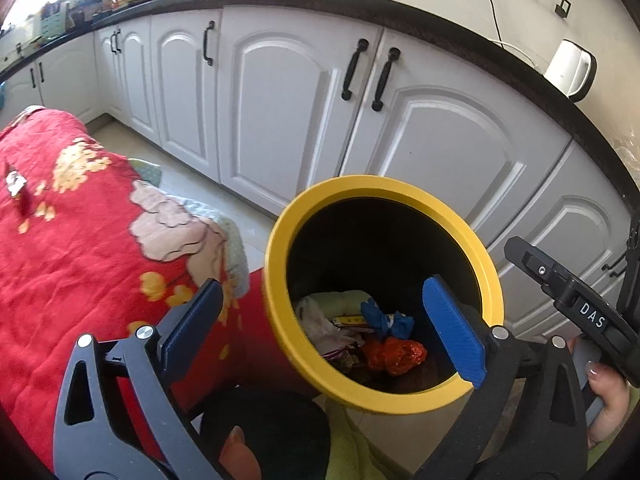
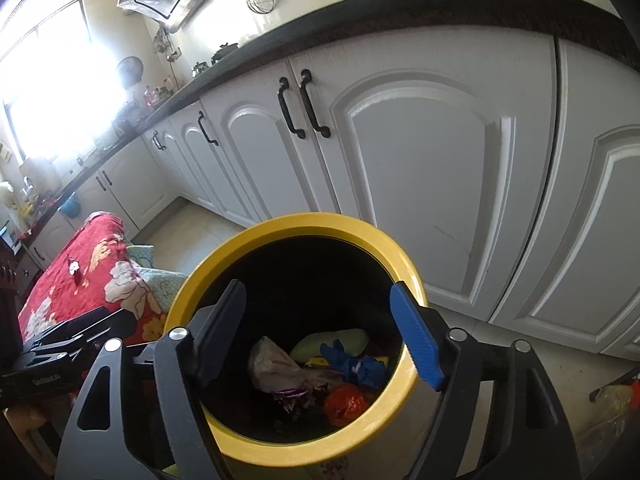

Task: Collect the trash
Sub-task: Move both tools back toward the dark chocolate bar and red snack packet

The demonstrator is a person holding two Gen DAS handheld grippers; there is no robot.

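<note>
A bin with a yellow rim [image 1: 276, 264] and a dark inside stands on the floor in front of white cabinets. On its bottom lie a crumpled blue piece [image 1: 384, 320], a red-orange wrapper [image 1: 396, 354], white plastic [image 1: 320, 320] and something pale green. My left gripper [image 1: 323, 282] hangs open over the bin's mouth, with nothing between its fingers. In the right wrist view the same bin [image 2: 328, 224] holds the blue piece [image 2: 356, 364] and the red wrapper [image 2: 344, 400]. My right gripper [image 2: 318, 287] is open above it and holds nothing.
A red floral blanket [image 1: 80, 240] covers a low surface left of the bin, with a small wrapper [image 1: 16, 184] on it. White cabinet doors [image 1: 280, 100] stand close behind. A white kettle [image 1: 570, 68] sits on the dark counter. A hand [image 1: 604, 392] grips the other gripper's handle.
</note>
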